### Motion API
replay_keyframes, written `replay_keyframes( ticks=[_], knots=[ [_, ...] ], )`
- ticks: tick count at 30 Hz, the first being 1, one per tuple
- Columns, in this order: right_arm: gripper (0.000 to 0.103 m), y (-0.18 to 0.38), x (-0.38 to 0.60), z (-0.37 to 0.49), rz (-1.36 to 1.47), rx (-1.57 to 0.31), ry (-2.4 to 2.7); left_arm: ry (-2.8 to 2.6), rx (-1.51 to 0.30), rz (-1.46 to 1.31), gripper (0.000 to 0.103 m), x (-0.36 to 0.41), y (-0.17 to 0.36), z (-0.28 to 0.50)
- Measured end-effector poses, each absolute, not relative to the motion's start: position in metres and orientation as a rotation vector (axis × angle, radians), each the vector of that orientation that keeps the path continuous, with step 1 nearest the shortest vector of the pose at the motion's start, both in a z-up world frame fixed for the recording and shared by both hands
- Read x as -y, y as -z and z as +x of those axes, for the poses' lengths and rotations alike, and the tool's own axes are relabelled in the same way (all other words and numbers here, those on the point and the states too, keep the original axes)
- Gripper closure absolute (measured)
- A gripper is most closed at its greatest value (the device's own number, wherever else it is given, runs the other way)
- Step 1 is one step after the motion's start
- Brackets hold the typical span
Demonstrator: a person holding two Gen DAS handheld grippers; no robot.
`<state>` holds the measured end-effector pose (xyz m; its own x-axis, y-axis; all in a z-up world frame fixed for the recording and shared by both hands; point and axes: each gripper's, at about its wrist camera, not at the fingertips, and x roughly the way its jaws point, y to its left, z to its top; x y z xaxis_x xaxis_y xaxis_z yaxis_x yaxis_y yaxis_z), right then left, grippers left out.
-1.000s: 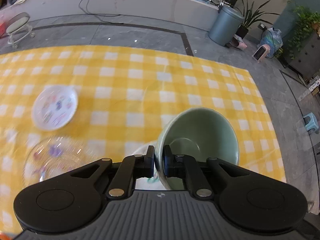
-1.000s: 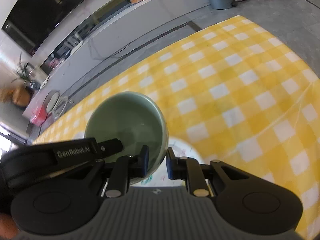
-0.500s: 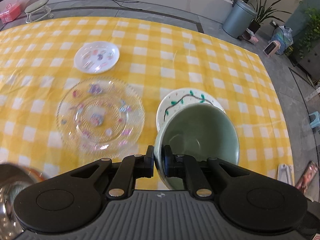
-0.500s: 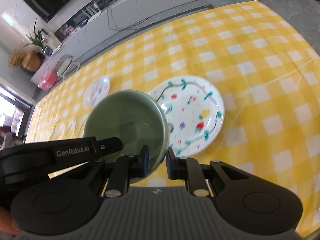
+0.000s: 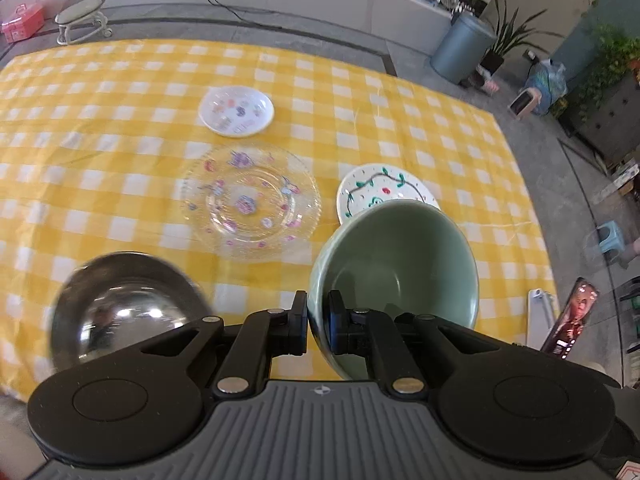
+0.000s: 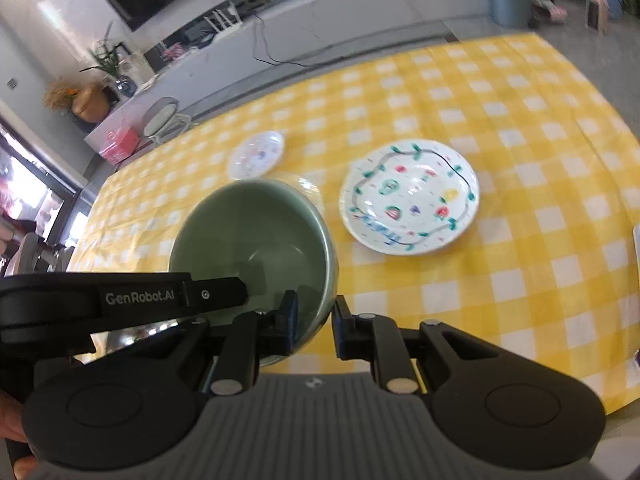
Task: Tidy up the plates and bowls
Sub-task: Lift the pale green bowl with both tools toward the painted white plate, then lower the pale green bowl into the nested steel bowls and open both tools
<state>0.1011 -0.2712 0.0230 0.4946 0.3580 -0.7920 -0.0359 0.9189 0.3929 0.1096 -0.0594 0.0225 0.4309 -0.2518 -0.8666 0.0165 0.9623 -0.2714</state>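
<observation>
My left gripper [image 5: 318, 320] is shut on the left rim of a green bowl [image 5: 400, 268] and holds it above the yellow checked table [image 5: 120, 152]. My right gripper [image 6: 314, 328] stands around the same bowl's right rim [image 6: 256, 240], with a gap at the right pad. A steel bowl [image 5: 124, 308] sits near left. A clear glass plate [image 5: 250, 204], a small white plate [image 5: 237, 110] and a leaf-patterned white plate [image 6: 410, 196] lie on the cloth; the leaf-patterned plate also shows in the left wrist view [image 5: 380, 190].
The table's right edge [image 5: 532, 216] drops to a grey floor with a blue stool [image 5: 610, 236] and a grey bin [image 5: 460, 52]. A white object [image 5: 538, 316] and a dark packet [image 5: 568, 324] lie off the near right corner.
Both grippers have pulled back and up with the green bowl, away from the leaf-patterned plate. The steel bowl has come fully into the left wrist view.
</observation>
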Motion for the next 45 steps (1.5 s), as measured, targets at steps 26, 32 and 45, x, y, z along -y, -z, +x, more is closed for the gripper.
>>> replay_keyframes(
  ticks=[26, 32, 45],
  knots=[
    [0.091, -0.010, 0.147, 0.097, 0.182, -1.181, -0.472, 0.037, -1.247, -0.367, 0.091, -0.062, 0.006, 0.080],
    [0.092, 0.001, 0.142, 0.106, 0.170, -1.209, -0.460, 0.039, -1.280, -0.369, 0.090, -0.065, 0.016, 0.086],
    [0.093, 0.008, 0.121, 0.113, 0.052, -1.199, -0.438, 0.023, -1.304, -0.352, 0.088, -0.070, 0.026, 0.094]
  ],
)
